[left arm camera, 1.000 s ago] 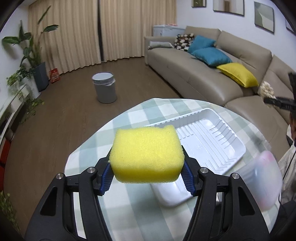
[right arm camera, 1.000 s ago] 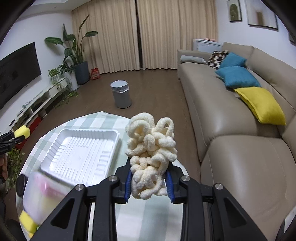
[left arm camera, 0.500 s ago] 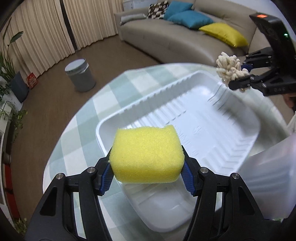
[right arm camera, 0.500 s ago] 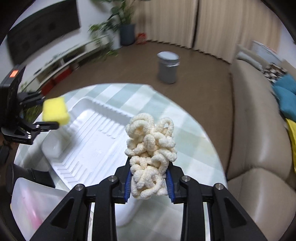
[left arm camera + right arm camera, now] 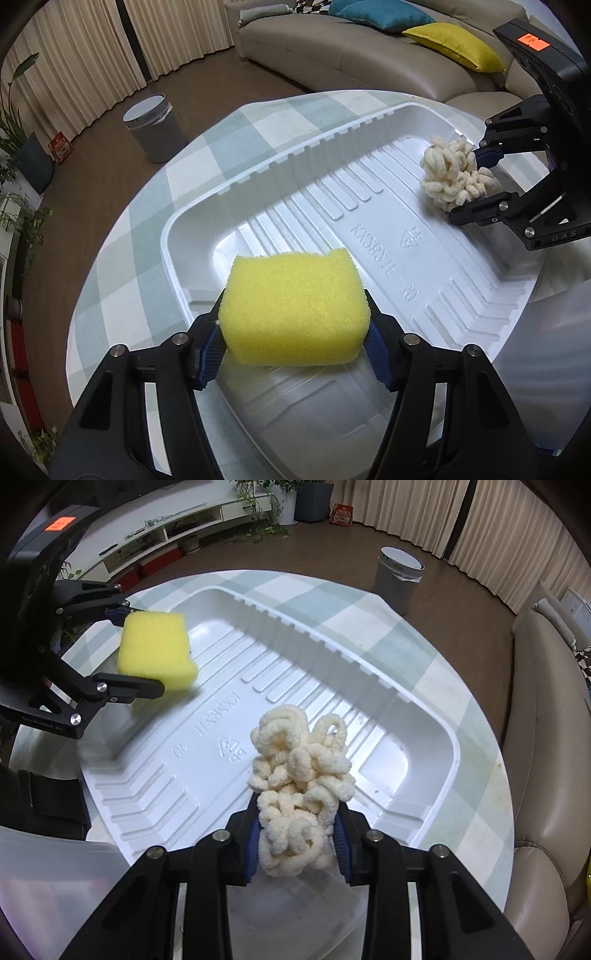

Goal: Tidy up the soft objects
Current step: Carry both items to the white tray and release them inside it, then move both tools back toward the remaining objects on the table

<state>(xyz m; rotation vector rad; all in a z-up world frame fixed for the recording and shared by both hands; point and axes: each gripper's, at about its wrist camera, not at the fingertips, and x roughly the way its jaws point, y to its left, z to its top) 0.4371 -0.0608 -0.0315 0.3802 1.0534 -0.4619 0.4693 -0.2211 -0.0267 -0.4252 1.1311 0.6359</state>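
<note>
A yellow sponge (image 5: 295, 310) sits between the blue pads of my left gripper (image 5: 293, 332), just above the near end of a white plastic tray (image 5: 332, 206). The jaws are opening, and the pads still touch the sponge's sides. My right gripper (image 5: 297, 834) has a cream looped yarn bundle (image 5: 299, 775) between its pads, low over the tray (image 5: 207, 746); its jaws are opening too. Each view shows the other gripper at the tray's opposite end: the right gripper (image 5: 471, 184) with the yarn bundle (image 5: 447, 181), the left gripper (image 5: 142, 651) with the sponge (image 5: 157, 653).
The tray lies on a round table with a green-and-white checked cloth (image 5: 147, 221). A translucent plastic container (image 5: 55, 886) stands at the table's near edge. A grey bin (image 5: 155, 129) stands on the wooden floor, and a beige sofa (image 5: 546, 701) sits close beside the table.
Both grippers came down and tipped over the tray, the sponge at one end and the yarn at the other. The right gripper's jaws have spread slightly around the yarn.
</note>
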